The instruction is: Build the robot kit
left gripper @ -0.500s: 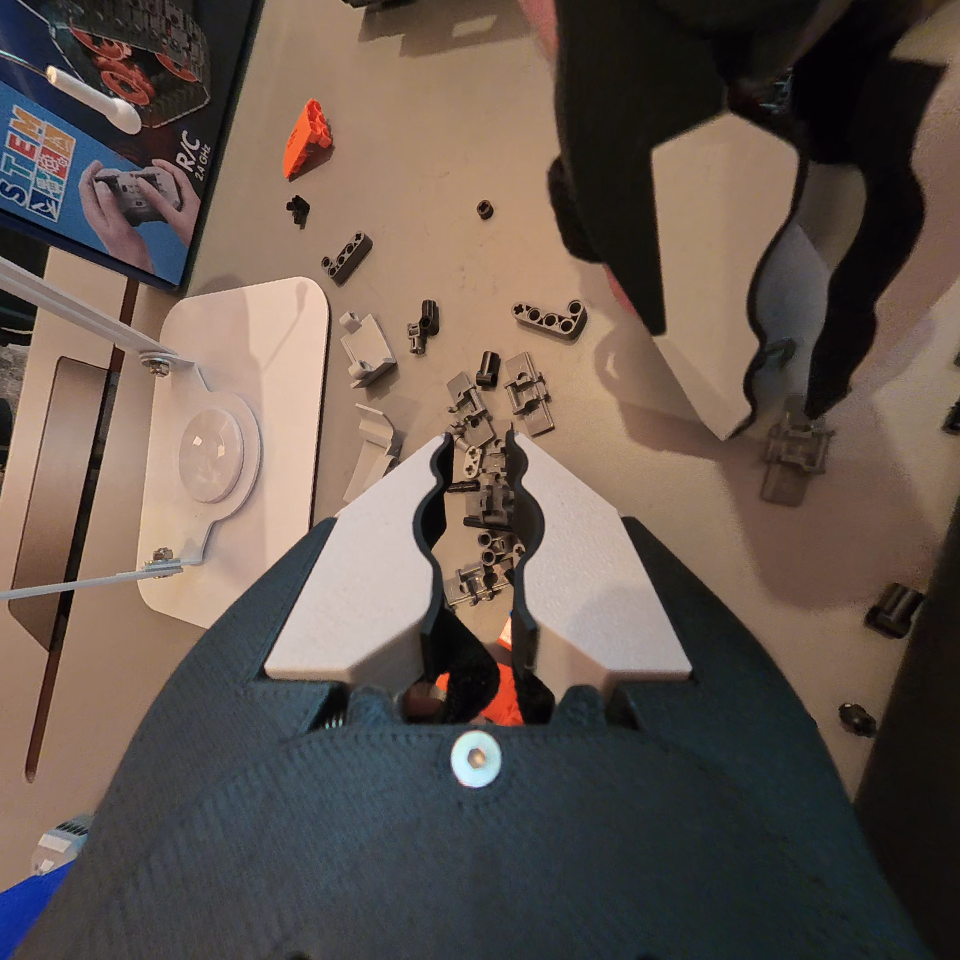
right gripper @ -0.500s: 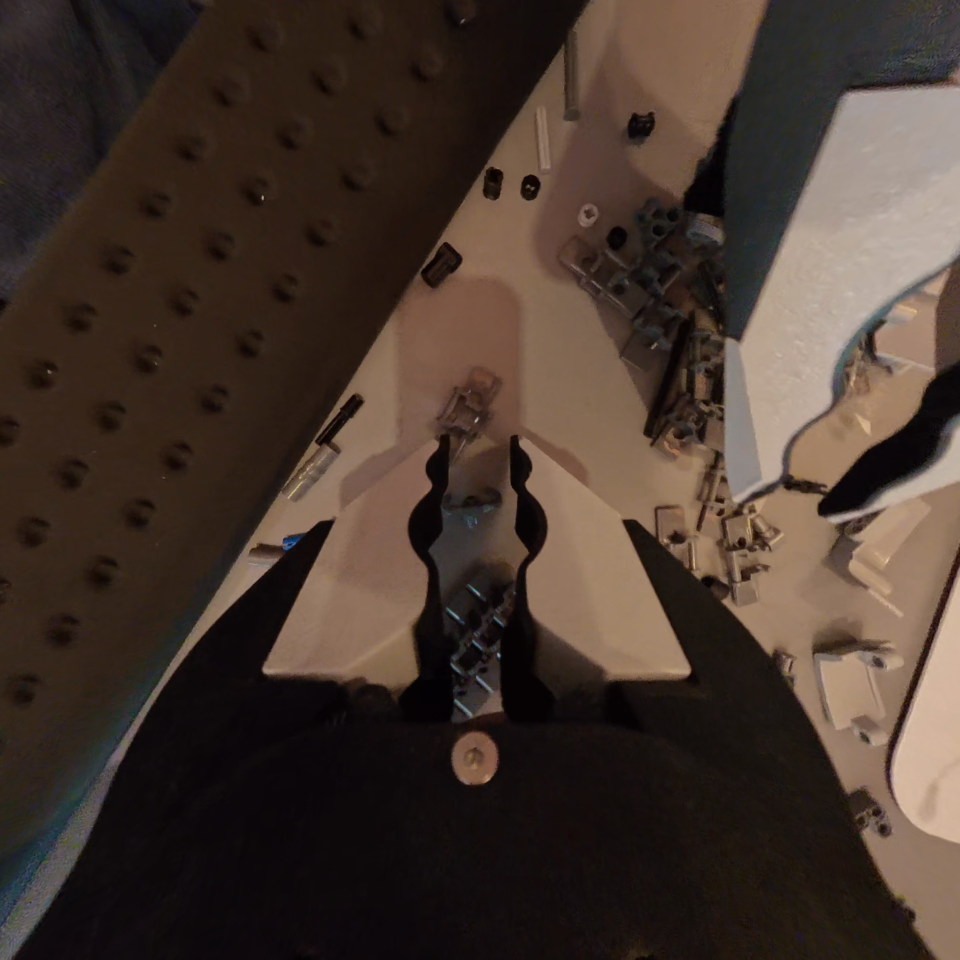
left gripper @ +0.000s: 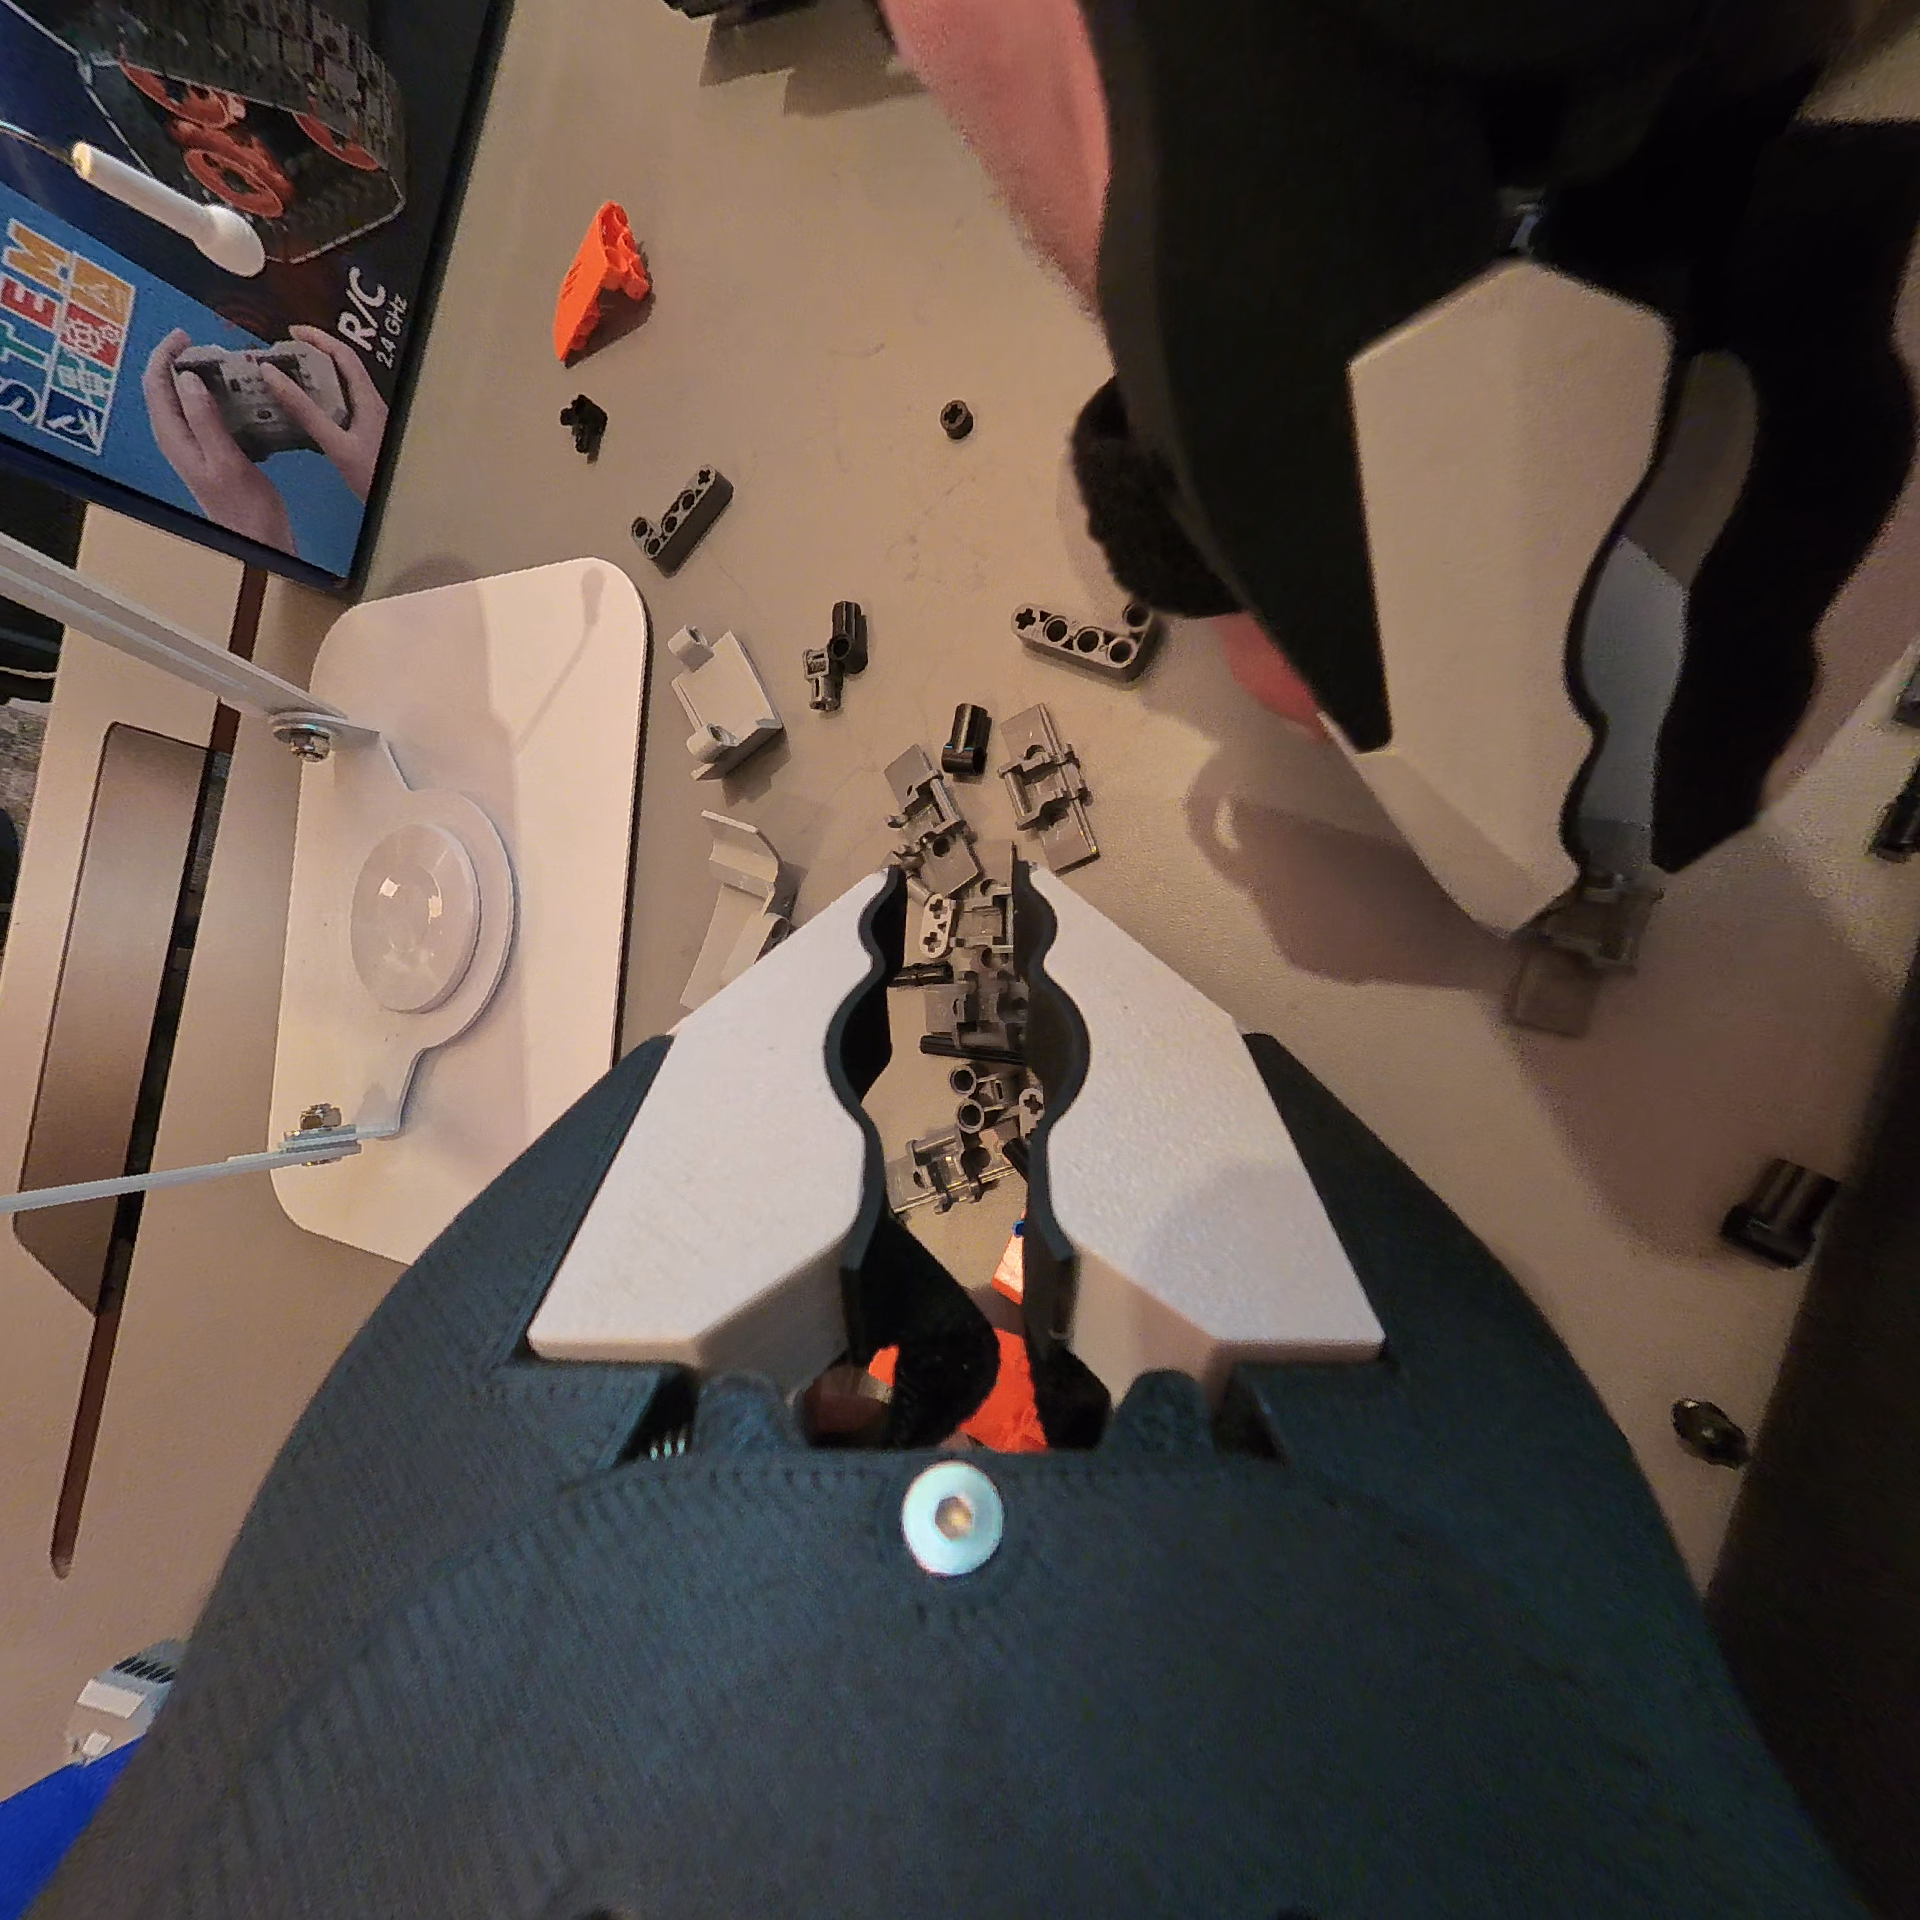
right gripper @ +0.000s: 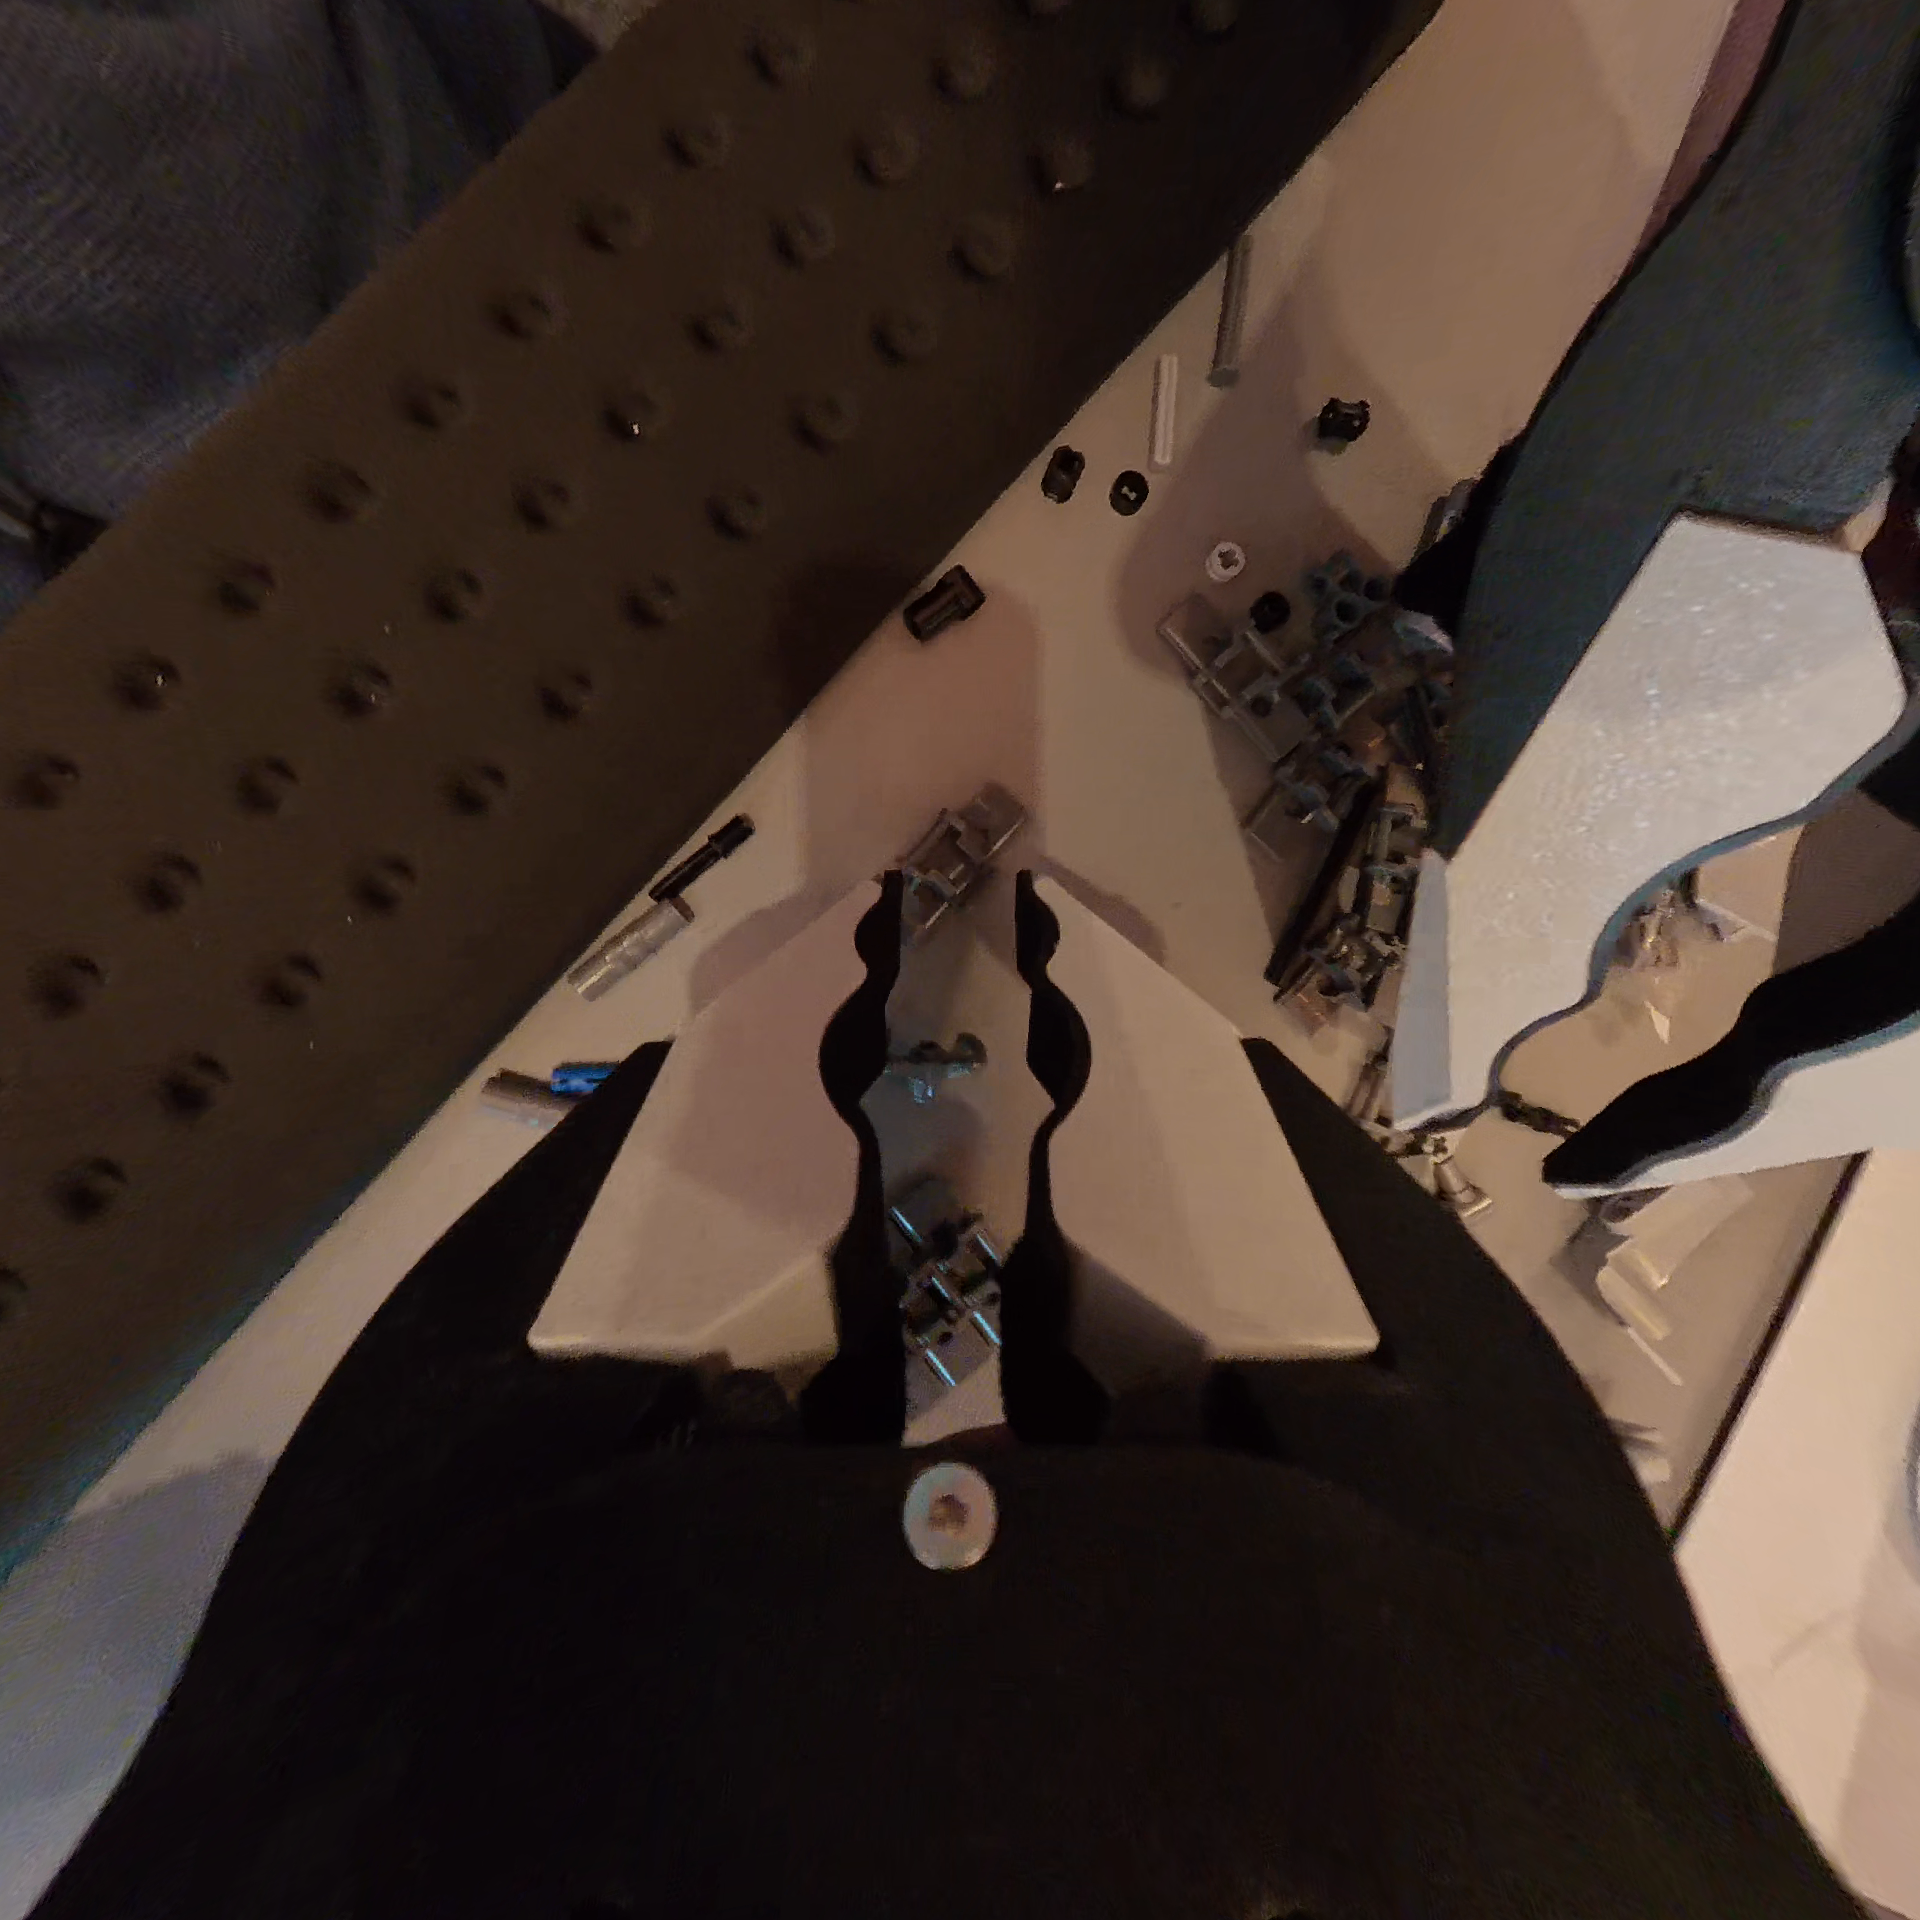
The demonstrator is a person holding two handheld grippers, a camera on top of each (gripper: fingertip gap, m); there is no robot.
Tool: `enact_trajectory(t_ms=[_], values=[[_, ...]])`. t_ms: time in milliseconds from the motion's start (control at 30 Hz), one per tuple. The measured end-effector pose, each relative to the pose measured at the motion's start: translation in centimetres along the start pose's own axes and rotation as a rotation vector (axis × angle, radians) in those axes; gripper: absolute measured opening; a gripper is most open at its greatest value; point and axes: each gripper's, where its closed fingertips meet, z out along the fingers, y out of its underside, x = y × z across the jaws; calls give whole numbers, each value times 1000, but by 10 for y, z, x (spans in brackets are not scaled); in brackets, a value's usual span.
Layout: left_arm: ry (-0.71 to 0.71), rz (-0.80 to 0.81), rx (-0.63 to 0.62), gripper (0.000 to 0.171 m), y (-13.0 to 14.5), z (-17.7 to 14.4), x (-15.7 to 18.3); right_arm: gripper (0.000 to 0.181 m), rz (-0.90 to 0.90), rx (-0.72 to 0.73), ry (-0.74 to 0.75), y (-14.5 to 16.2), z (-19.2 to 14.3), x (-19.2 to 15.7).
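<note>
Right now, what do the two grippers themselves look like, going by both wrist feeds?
Both match: the left gripper and right gripper each have a dark, ribbed, 3D-printed body with one silver screw at its centre, and two pale wedge-shaped fingers lined with wavy black pads. No cables or markings show.

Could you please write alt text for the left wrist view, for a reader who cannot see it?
The left gripper, jaws slightly apart and holding nothing, hangs over a heap of small grey and black building pieces on a beige table. The right gripper stands at upper right, above a grey piece; an orange piece and a printed box lie at upper left.
</note>
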Motion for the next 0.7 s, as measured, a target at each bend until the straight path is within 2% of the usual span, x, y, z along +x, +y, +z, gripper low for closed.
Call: enact_trajectory(t_ms=[167, 400, 533, 633, 700], values=[[0, 3, -3, 19, 0, 0, 0, 23, -108, -84, -41, 1, -2, 6], [-5, -11, -4, 19, 4, -2, -4, 14, -215, -167, -125, 1, 5, 3], [0, -9, -6, 19, 5, -1, -4, 13, -203, -152, -158, 0, 7, -2], [3, -10, -7, 19, 6, -1, -4, 23, -174, -146, -165, 0, 7, -3], [4, -11, -7, 19, 6, -1, -4, 22, -143, -139, -188, -2, 6, -8]])
